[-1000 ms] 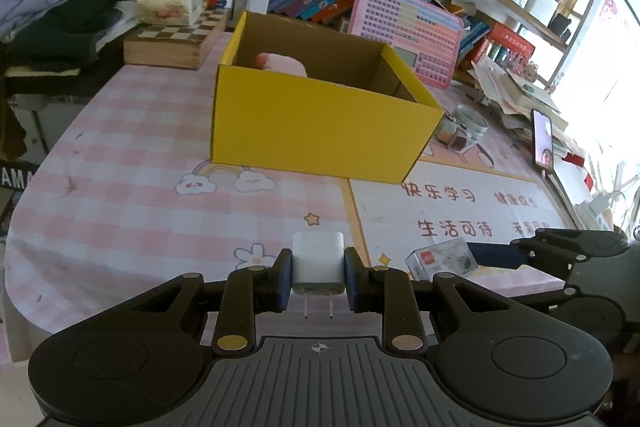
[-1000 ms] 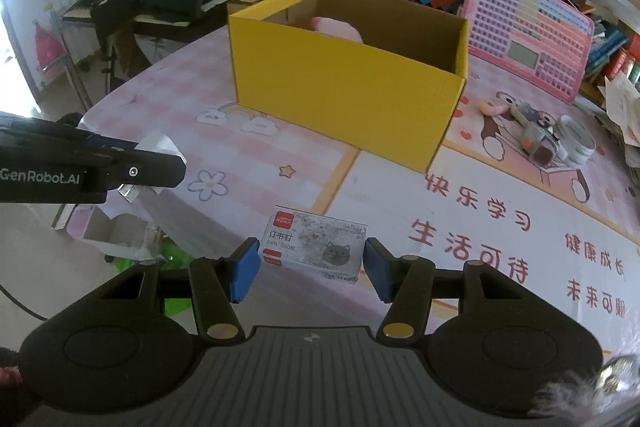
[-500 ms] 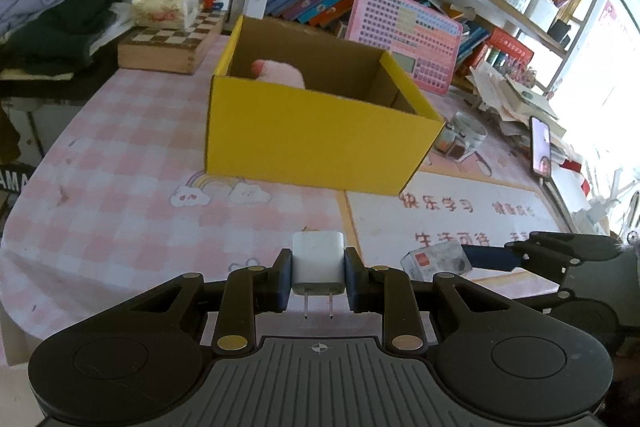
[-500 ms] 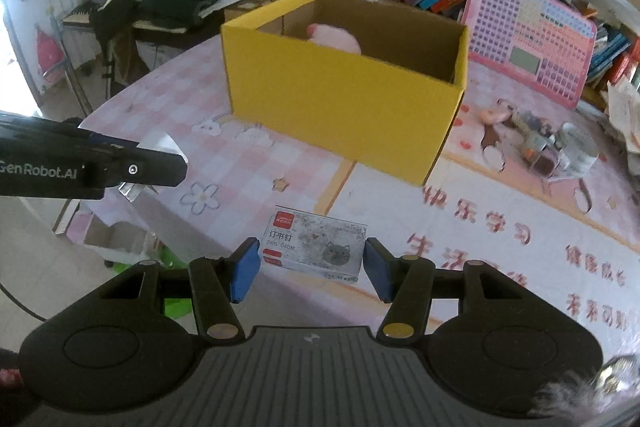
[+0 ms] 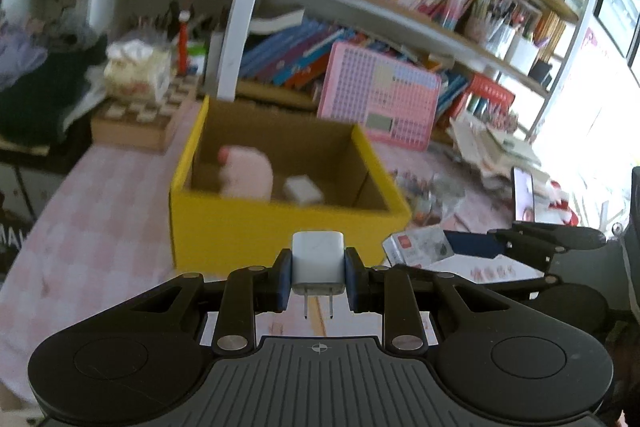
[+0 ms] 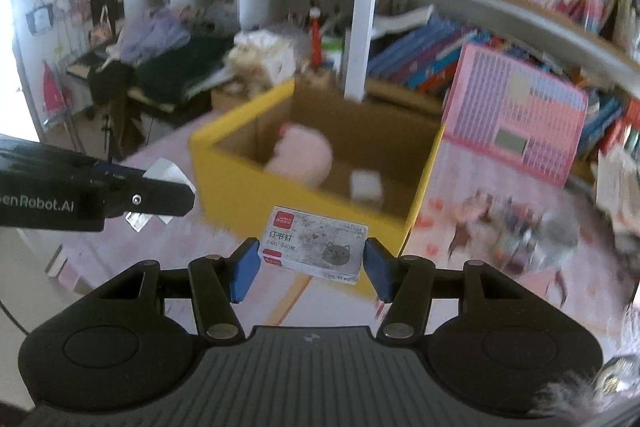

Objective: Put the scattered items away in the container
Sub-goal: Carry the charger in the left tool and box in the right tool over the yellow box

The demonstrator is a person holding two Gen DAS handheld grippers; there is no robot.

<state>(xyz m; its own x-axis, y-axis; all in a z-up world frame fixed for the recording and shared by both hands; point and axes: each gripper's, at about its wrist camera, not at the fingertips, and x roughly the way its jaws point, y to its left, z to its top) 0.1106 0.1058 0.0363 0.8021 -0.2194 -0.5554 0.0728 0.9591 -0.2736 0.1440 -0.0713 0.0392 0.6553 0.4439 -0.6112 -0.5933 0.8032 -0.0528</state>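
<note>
My left gripper (image 5: 318, 281) is shut on a white plug charger (image 5: 318, 261), prongs pointing back at the camera, held above the table in front of the yellow cardboard box (image 5: 280, 231). My right gripper (image 6: 312, 263) is shut on a small staples box (image 6: 314, 247) with a cat picture, also raised in front of the yellow box (image 6: 248, 195). Inside the box lie a pink plush toy (image 5: 248, 173) and a small white block (image 5: 302, 190). The right gripper with the staples box shows in the left wrist view (image 5: 424, 247).
A pink keyboard toy (image 5: 378, 101) leans behind the box. A wooden chessboard box (image 5: 140, 115) and tissue pack (image 5: 136, 71) stand at the back left. Tape rolls and small clutter (image 6: 520, 231) lie right of the box. Bookshelves rise behind. A phone (image 5: 524, 195) lies far right.
Both grippers have risen and moved toward the yellow box with their loads, so I now look down into it. The view is blurred from motion.
</note>
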